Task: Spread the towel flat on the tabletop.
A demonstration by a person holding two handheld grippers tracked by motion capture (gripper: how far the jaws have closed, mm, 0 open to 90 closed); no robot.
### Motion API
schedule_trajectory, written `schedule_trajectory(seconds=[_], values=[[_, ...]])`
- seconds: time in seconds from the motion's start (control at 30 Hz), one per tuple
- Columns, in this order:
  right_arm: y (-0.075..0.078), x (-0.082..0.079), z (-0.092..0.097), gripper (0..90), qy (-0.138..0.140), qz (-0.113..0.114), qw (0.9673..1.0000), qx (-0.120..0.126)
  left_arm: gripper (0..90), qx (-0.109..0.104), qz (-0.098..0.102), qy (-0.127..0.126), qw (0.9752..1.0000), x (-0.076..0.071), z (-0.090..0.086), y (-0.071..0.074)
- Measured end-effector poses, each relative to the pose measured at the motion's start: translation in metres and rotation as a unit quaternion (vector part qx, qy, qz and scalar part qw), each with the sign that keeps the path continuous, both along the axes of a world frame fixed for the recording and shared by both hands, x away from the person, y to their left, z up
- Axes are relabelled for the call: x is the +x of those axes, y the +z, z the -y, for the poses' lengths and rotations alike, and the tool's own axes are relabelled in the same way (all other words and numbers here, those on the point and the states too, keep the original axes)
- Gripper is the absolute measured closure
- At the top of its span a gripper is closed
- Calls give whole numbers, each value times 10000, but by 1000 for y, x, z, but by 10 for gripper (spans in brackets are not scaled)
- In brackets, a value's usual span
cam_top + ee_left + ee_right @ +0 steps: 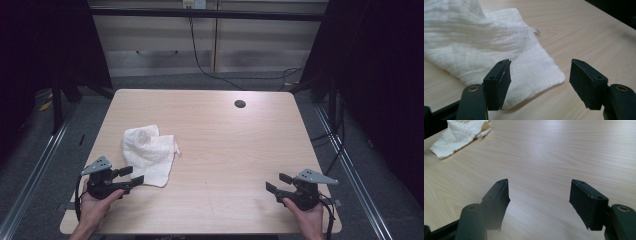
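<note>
Left hand-held gripper (540,75) jaws apart at white cloth (481,47), right hand-held gripper (539,195) apart

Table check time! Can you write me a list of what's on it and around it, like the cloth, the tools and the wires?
Surface: light wooden table with a round hole near the far edge.
Job's things: crumpled white cloth on the left half, lying loose.
Clutter: nothing seen.
Grippers: left tool open, jaws at the cloth's near corner, nothing gripped; right tool open over bare wood, far from the cloth.
Cables: black cable on the floor behind the table.
Surroundings: pale cabinets behind, dark curtains at the sides.
</note>
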State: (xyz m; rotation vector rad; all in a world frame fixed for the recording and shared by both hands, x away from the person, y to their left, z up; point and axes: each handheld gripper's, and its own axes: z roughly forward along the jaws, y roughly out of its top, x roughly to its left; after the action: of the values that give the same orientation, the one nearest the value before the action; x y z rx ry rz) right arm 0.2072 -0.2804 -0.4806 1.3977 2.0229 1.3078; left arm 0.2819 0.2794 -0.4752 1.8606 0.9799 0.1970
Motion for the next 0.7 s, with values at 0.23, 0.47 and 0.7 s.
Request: schedule_trajectory(seconds=[0.23,0.47,0.7], values=[[4,1,-6,321,138,77,9999,-49,335,-80,84,91,9999,5,-7,12],[6,6,-13,320,364,96,9993,-18,305,177,250,118,9995,22,-17,31],[6,4,-15,290,513,77,9986,-41,331,249,67,-47,9997,58,-11,43]])
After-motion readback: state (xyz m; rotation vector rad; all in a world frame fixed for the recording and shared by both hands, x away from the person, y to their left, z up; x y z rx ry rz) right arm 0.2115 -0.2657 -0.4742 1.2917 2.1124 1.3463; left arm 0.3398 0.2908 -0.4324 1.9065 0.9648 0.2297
